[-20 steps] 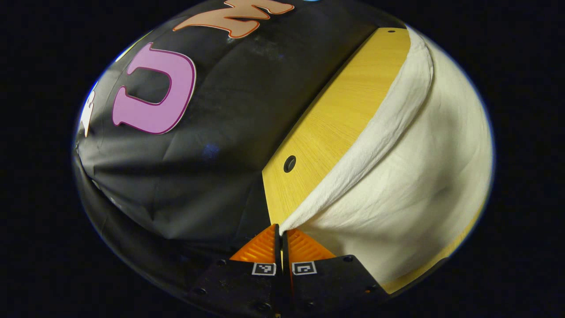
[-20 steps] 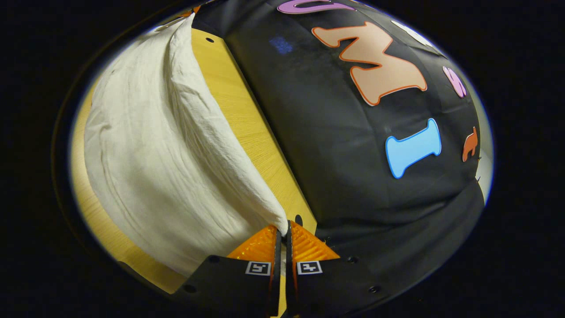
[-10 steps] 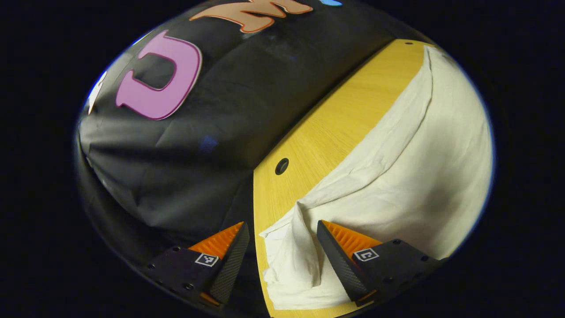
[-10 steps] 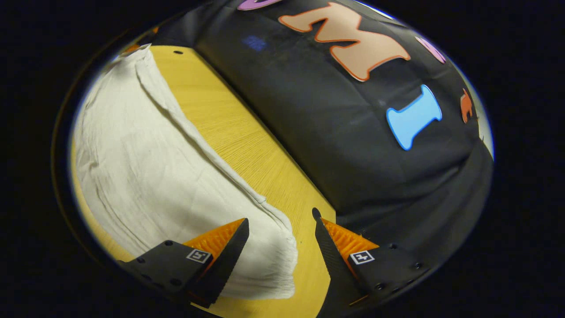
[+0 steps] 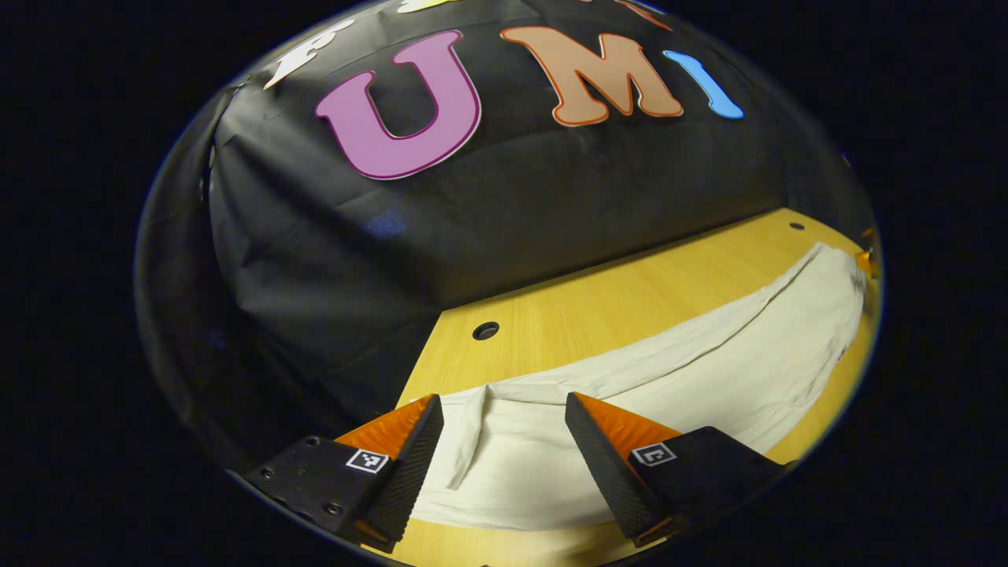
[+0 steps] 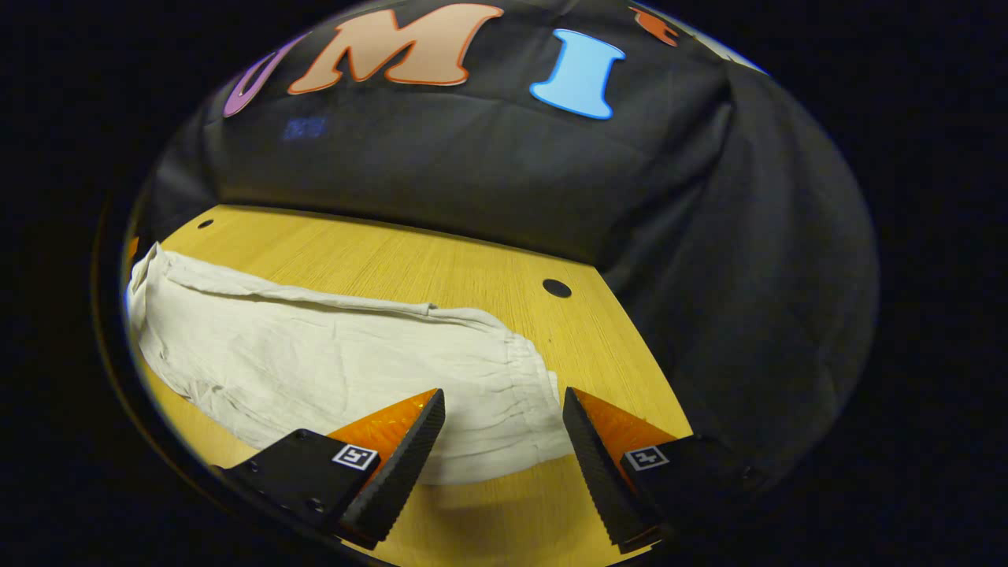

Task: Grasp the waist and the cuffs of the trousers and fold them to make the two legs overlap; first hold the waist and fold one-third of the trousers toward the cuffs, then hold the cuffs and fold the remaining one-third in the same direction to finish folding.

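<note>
Released and lifted clear since a second ago; trousers (image 5: pixel 709 370) now flat on the table (image 6: pixel 409 260), legs overlapped. Left gripper (image 5: pixel 504 453) and right gripper (image 6: pixel 504 449) wide open, holding nothing, hovering above opposite ends, probably for regrasping.

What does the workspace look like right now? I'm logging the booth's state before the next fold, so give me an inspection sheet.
Surface: wooden table with round holes, mostly bare.
Job's things: pale trousers lying flat and long on the table, lightly creased; one end lies before the left gripper, the gathered end before the right.
Clutter: nothing seen.
Grippers: left gripper open above the cloth; right gripper open above the cloth; neither grips it.
Cables: nothing seen.
Surroundings: black cloth wall behind the table.
</note>
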Demonstrator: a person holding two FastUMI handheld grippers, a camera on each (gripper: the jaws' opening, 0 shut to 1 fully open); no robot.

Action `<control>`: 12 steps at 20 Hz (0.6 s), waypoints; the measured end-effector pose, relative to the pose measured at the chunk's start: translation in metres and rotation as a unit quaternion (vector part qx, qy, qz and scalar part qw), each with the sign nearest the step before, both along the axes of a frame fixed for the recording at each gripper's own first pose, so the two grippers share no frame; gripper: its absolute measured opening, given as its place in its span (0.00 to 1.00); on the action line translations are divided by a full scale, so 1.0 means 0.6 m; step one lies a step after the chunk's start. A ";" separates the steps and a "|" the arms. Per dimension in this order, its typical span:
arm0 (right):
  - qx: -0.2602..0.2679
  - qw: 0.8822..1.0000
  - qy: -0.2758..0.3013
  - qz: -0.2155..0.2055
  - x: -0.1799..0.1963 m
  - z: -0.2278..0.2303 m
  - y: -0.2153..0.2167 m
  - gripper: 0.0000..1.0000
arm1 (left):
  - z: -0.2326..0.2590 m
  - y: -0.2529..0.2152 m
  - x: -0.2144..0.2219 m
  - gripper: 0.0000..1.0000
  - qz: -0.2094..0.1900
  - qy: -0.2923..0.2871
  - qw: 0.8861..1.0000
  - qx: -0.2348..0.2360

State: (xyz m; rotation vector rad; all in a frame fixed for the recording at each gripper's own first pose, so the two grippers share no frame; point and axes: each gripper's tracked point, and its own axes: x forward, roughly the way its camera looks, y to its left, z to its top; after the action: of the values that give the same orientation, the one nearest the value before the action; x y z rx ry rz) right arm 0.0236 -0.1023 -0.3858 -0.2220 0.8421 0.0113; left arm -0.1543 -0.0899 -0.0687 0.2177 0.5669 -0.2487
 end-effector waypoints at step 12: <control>0.134 0.965 0.047 -0.221 -0.043 -0.076 -0.059 0.99 | 0.061 -0.030 -0.049 0.95 0.013 -0.016 1.000 -0.024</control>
State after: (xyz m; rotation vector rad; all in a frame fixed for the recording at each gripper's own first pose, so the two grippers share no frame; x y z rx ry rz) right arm -0.0024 -0.1377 -0.4316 0.2265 0.9605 -0.2830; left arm -0.1839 -0.1078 -0.0320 0.1675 0.5314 -0.2327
